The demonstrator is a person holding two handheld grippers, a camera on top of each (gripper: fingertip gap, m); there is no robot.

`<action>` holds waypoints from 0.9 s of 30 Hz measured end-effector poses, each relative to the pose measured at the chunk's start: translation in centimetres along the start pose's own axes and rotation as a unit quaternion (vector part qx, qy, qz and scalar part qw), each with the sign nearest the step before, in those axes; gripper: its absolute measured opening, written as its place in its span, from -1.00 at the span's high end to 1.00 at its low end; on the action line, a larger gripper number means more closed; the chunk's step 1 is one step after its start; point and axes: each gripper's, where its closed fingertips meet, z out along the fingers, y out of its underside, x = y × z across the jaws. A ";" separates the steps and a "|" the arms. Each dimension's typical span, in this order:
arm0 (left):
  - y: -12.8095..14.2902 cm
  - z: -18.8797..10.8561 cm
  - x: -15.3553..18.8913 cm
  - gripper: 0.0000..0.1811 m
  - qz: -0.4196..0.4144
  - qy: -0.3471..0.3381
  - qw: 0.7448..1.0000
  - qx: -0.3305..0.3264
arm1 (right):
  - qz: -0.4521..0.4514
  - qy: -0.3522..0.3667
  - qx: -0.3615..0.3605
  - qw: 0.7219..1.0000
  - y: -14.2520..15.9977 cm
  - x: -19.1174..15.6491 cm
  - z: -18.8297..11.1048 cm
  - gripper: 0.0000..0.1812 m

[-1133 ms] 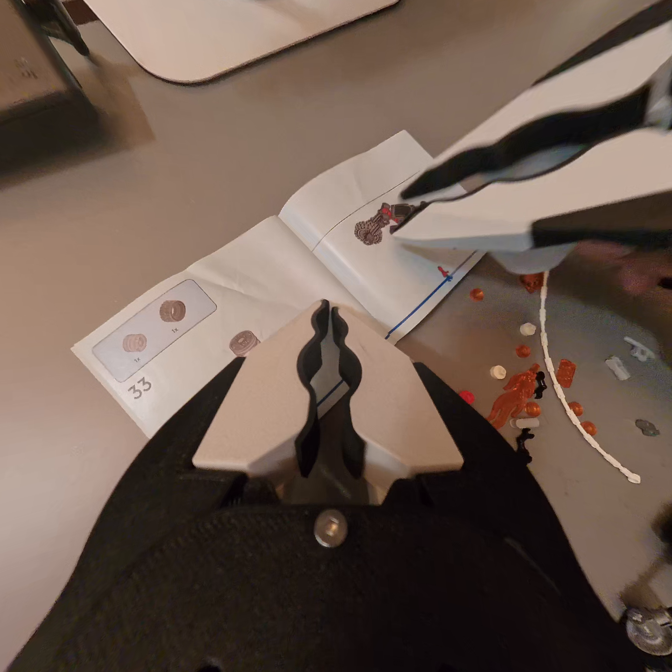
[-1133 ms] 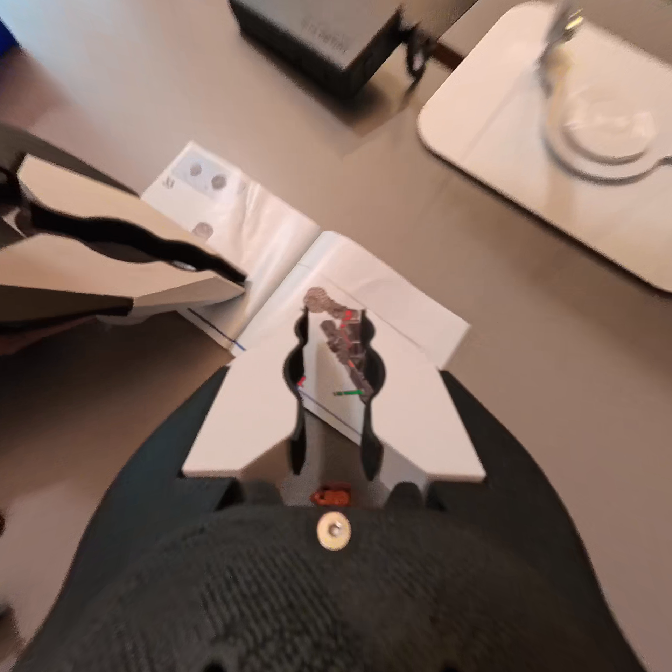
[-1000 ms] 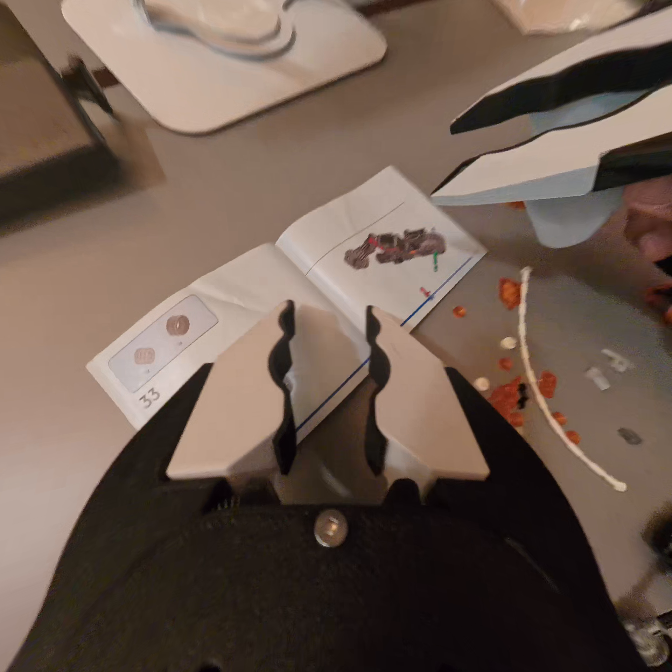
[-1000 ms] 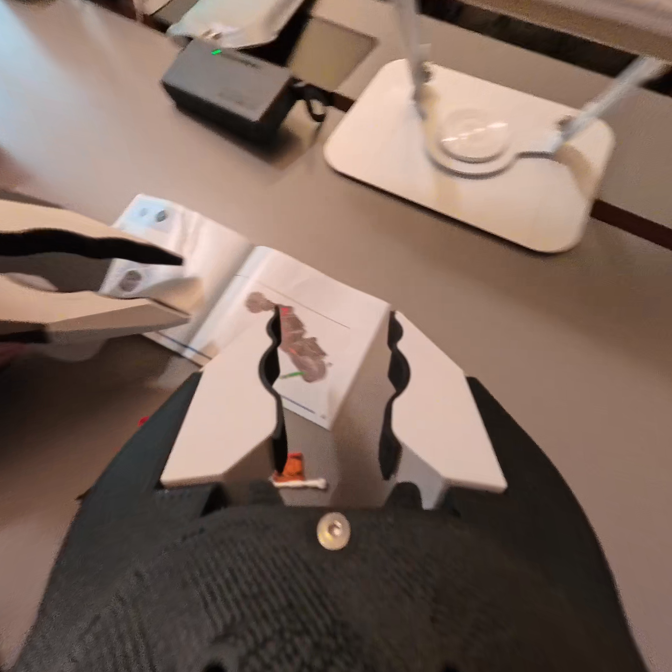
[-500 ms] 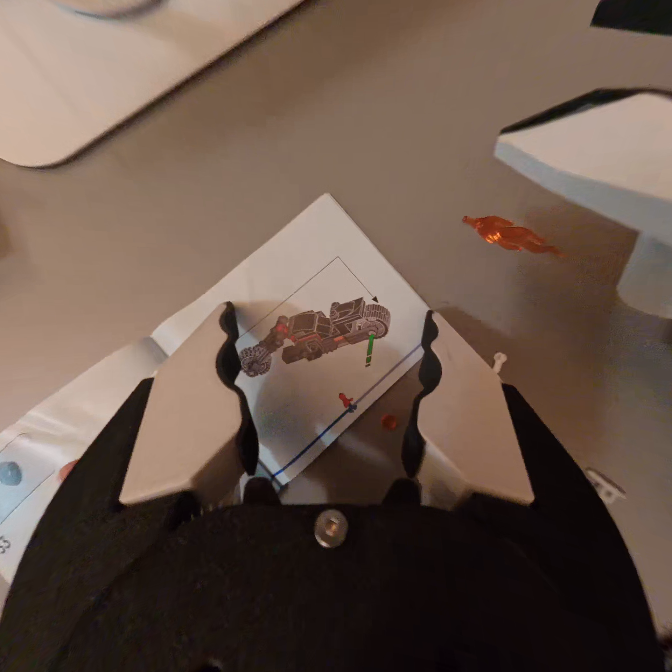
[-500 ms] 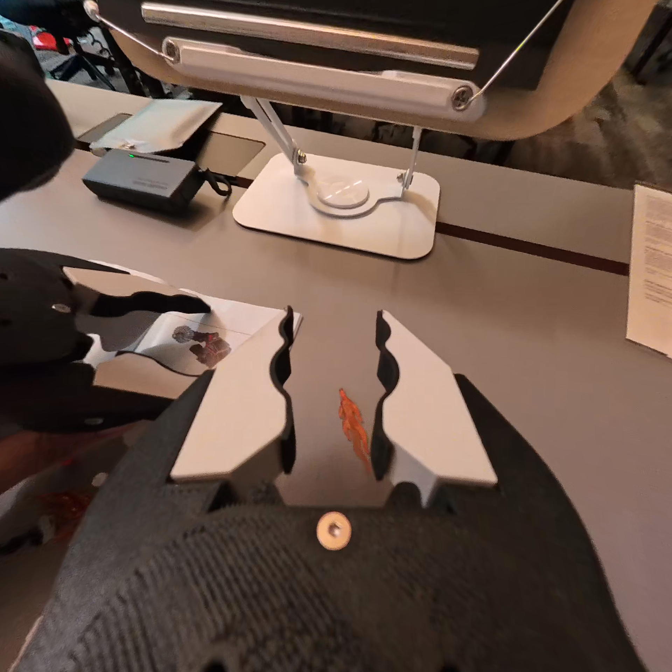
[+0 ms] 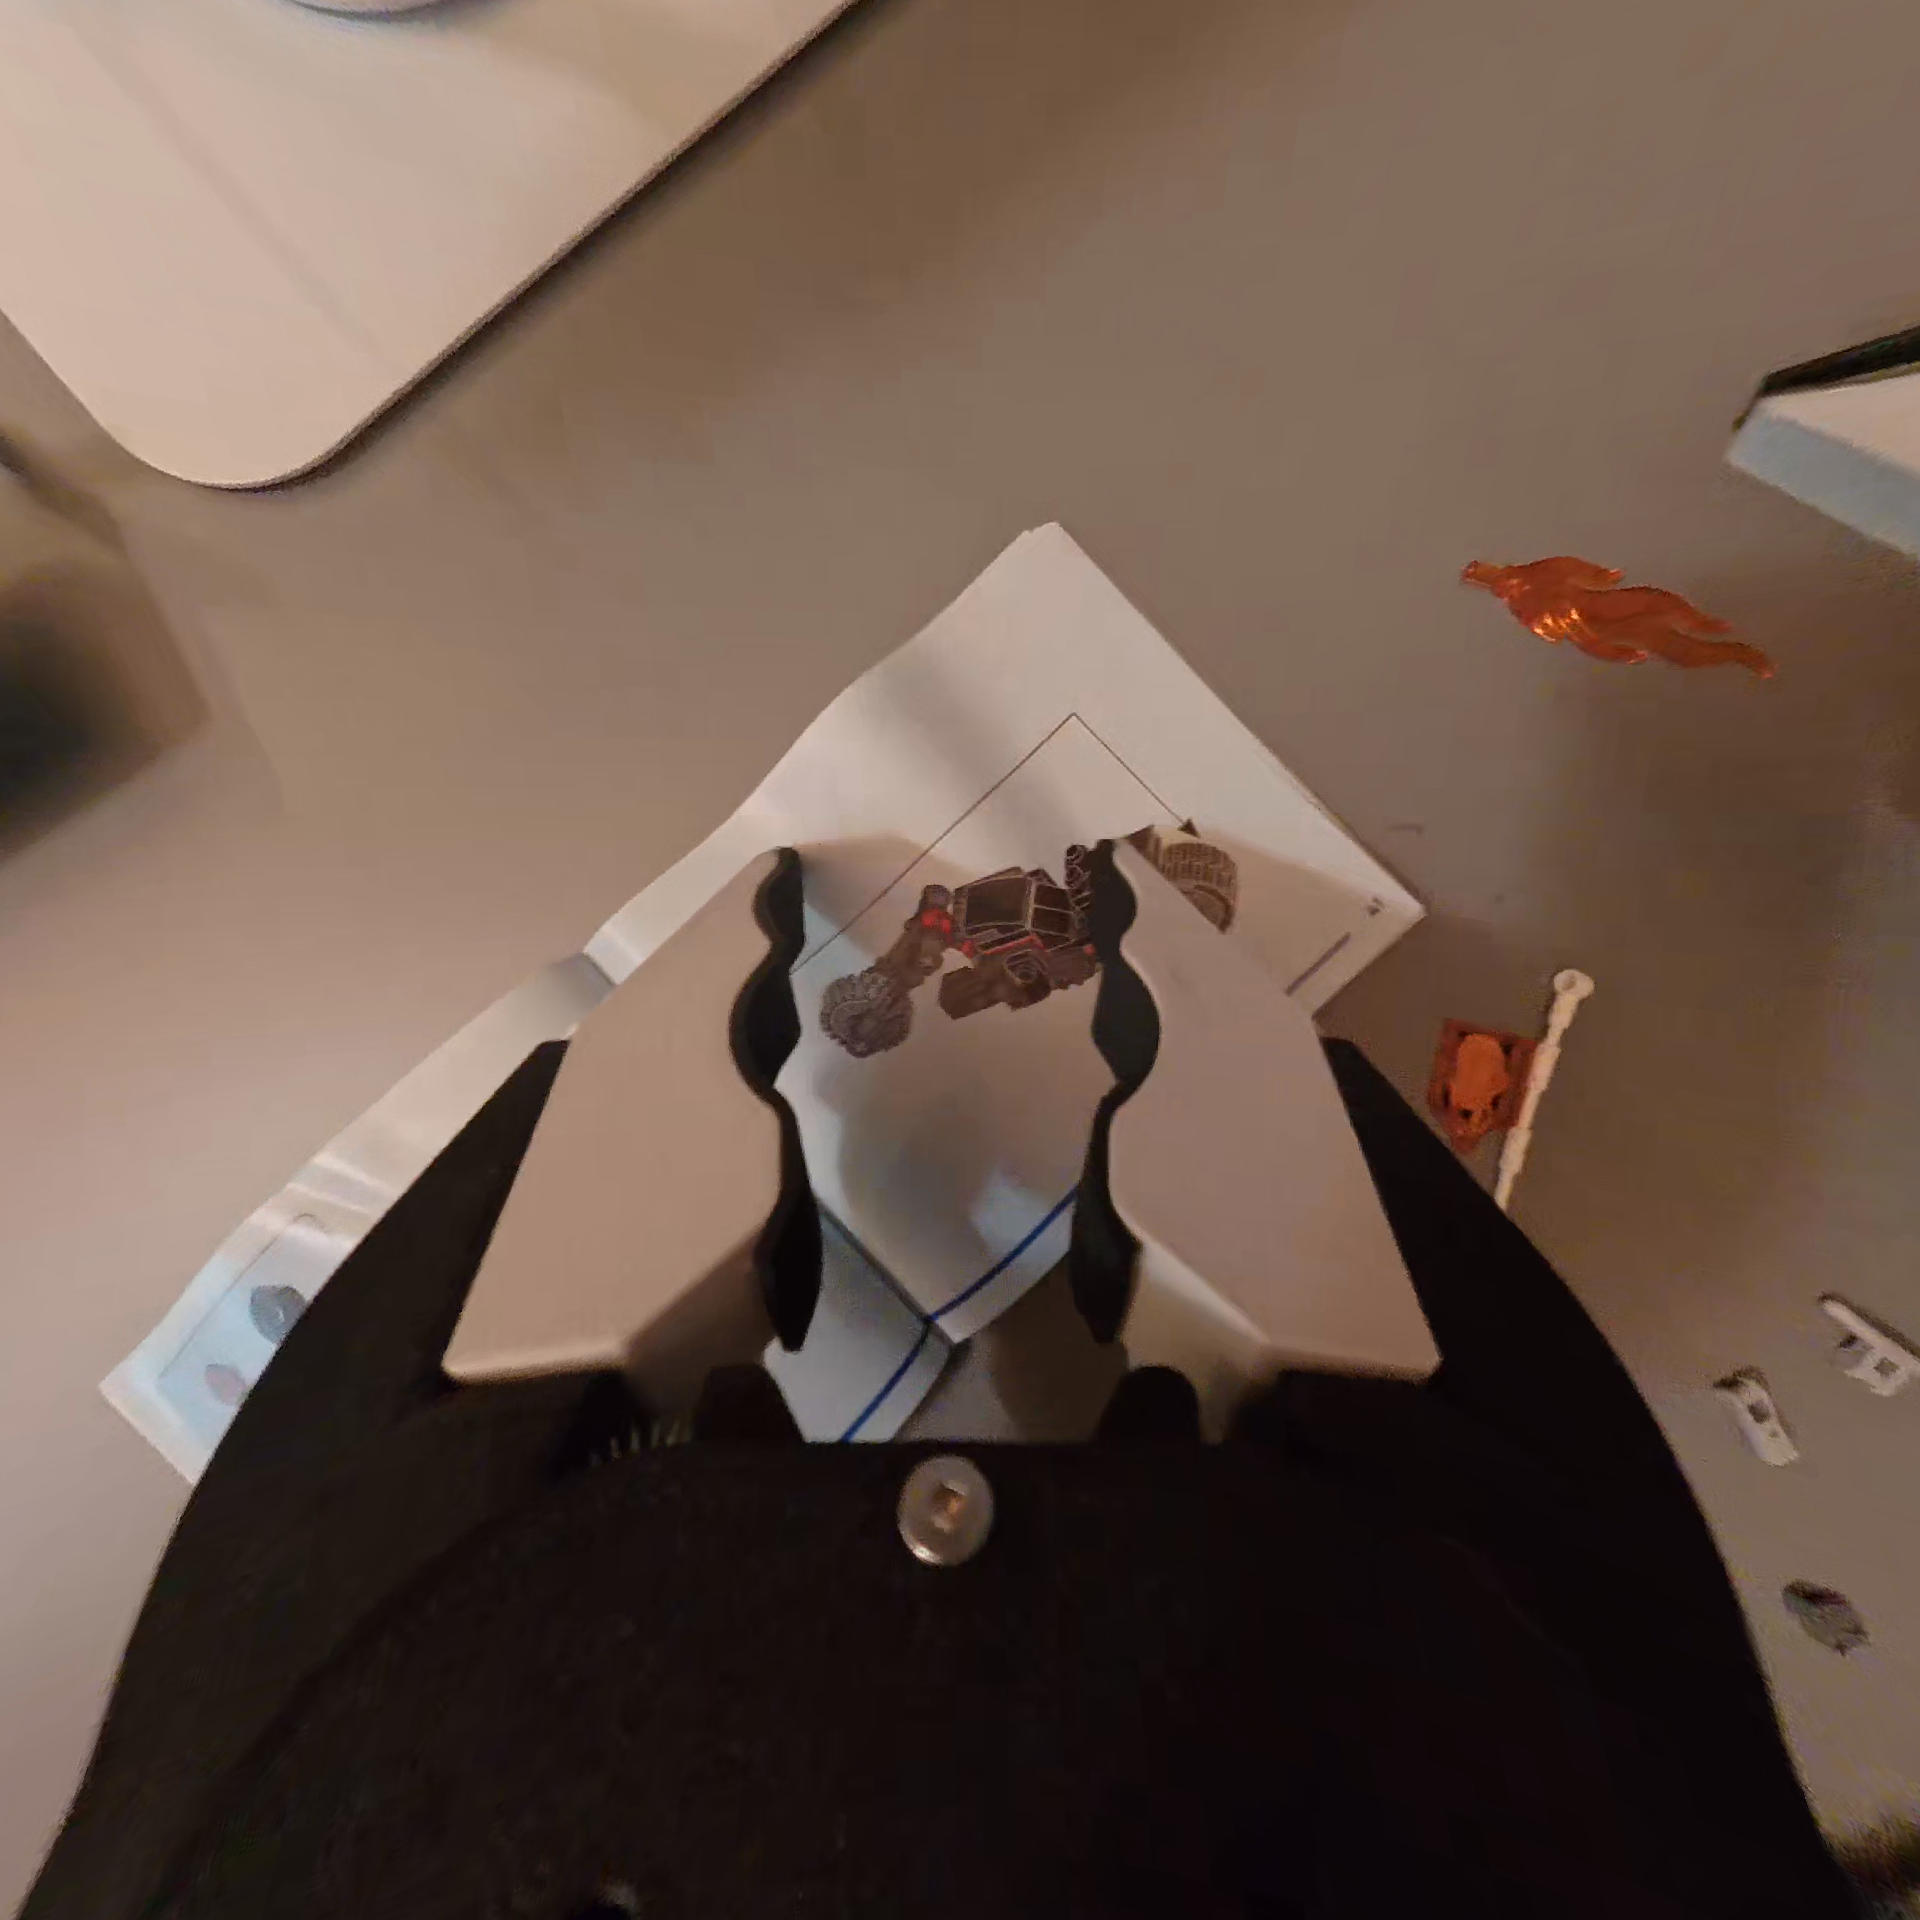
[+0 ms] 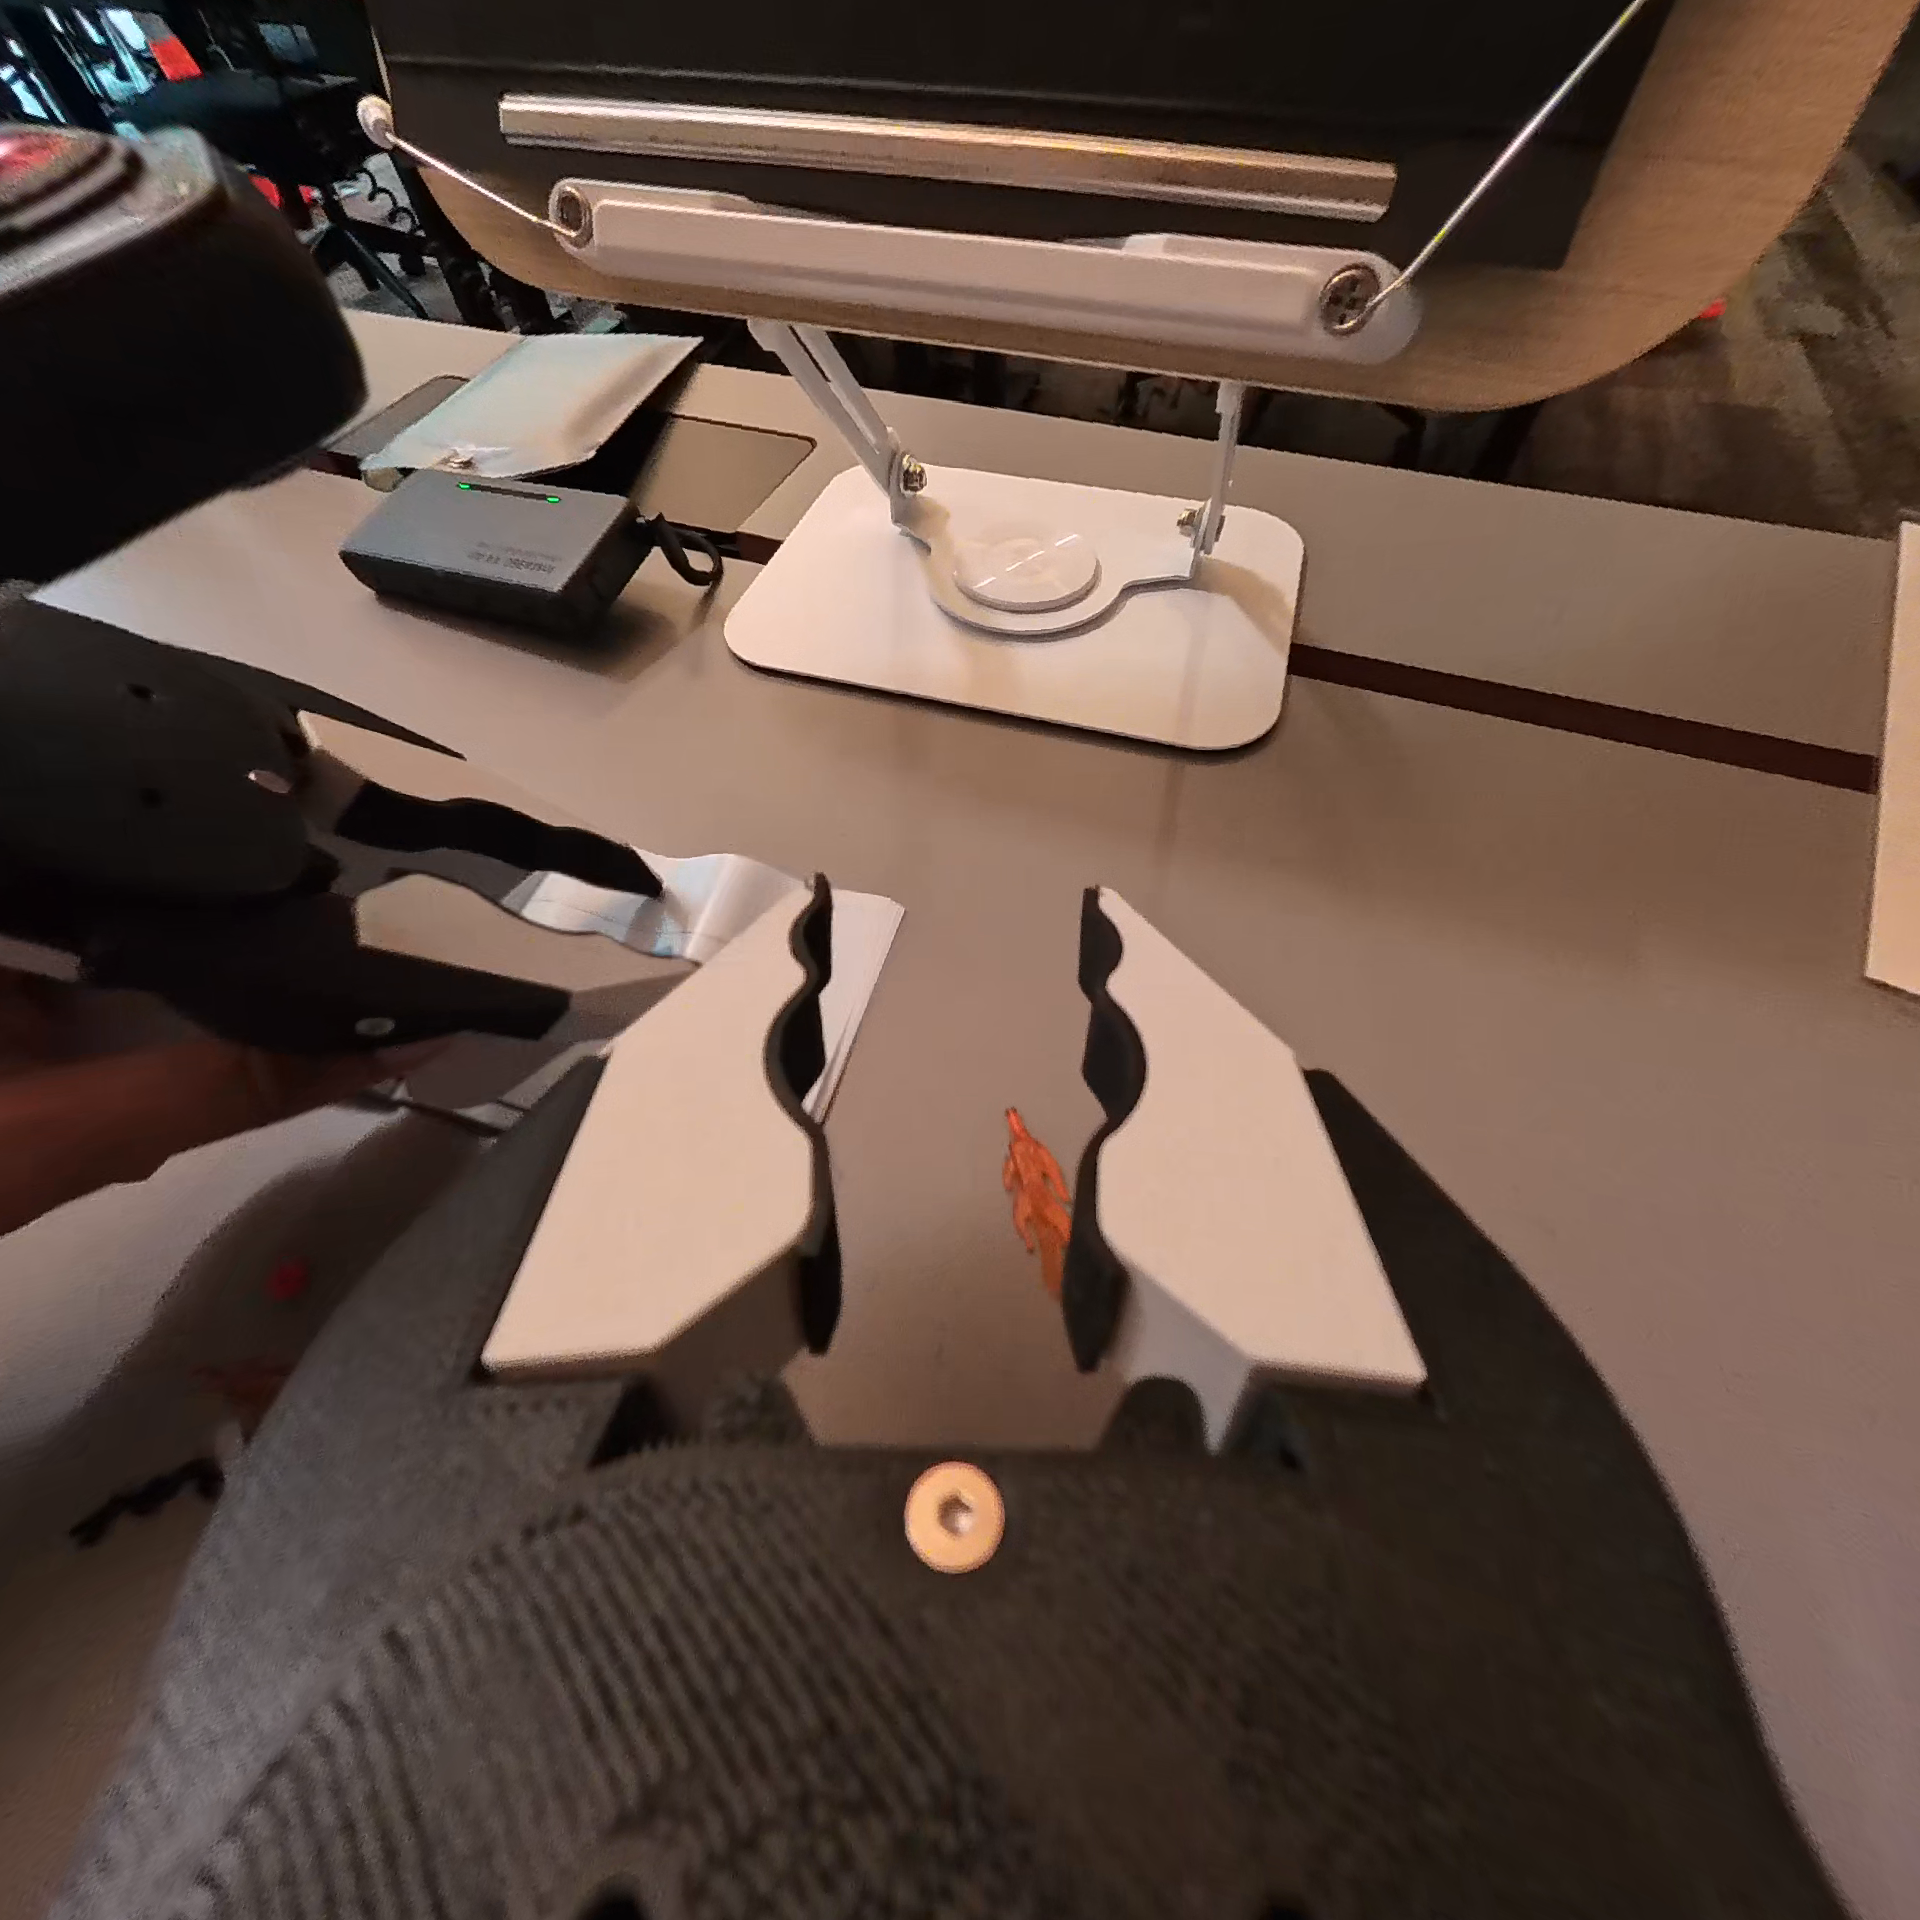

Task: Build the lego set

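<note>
My left gripper point(image 7: 948, 862) is open and empty, low over the right page of the open instruction booklet point(image 7: 1049, 665), which shows a picture of a motorbike. My right gripper point(image 8: 956, 899) is open and empty above the table. A clear orange flame piece point(image 8: 1034, 1195) lies on the table between its fingers, close to the right one. The flame piece also shows in the left wrist view point(image 7: 1621, 623), right of the booklet. The left gripper point(image 8: 603, 935) shows at the left of the right wrist view, over the booklet point(image 8: 727, 899).
An orange skull piece point(image 7: 1475, 1081), a white rod point(image 7: 1538, 1081), small white pieces point(image 7: 1756, 1413) and a dark grey piece point(image 7: 1823, 1631) lie right of the booklet. A white stand base point(image 8: 1039, 623), a grey box point(image 8: 488, 561), a silver bag point(image 8: 540, 405) and a paper sheet point(image 8: 1896, 779) sit farther back.
My left gripper opened, moved onto the booklet's right page, then narrowed somewhat. My right gripper opened, left the booklet, and moved right over the flame piece.
</note>
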 end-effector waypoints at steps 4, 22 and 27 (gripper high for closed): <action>-0.1 0.0 -0.7 0.58 0.000 -0.006 1.000 0.005 | -0.003 -0.002 -0.002 1.000 0.2 -0.1 0.2 0.49; -1.8 -3.5 -1.5 0.98 -0.062 0.076 0.984 0.150 | -0.028 -0.105 -0.099 0.989 4.6 -5.4 2.4 0.25; -2.2 -6.2 -2.5 0.98 -0.123 0.150 0.955 0.226 | 0.059 -0.247 -0.033 0.967 2.1 -10.0 1.4 0.29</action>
